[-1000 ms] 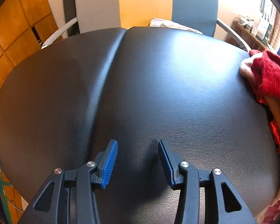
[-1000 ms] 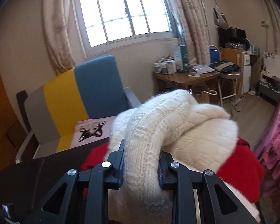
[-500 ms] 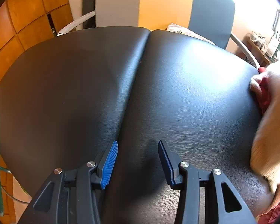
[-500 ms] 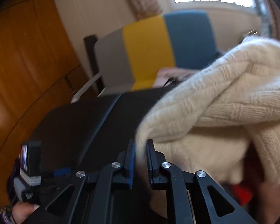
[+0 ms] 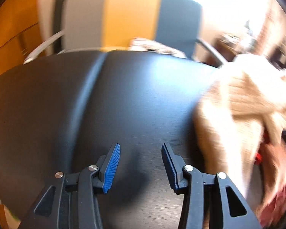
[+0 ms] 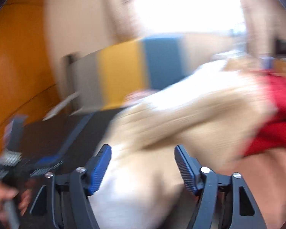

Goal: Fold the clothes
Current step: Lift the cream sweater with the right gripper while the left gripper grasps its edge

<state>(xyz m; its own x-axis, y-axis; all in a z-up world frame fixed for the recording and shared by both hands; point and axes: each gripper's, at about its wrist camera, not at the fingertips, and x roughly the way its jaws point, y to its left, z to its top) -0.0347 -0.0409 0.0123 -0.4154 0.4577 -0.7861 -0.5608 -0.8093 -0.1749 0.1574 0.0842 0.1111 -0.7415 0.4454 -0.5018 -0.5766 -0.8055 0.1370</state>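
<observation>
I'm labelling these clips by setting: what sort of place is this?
Probably a room in a home: a grey, yellow and blue striped armchair behind a black leather-look table, a bright window, and a cream knitted sweater.

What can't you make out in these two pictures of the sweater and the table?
- Cream sweater: both views are motion-blurred, so its knit, sleeves and neckline cannot be told apart.
- Red garment: cut off by the right edge and partly under the cream sweater; its shape is unknown.
- Right claw: opening, sweater between the pads; blur hides whether anything touches.
- Black table: its near edge is hidden behind the left claw.
</observation>
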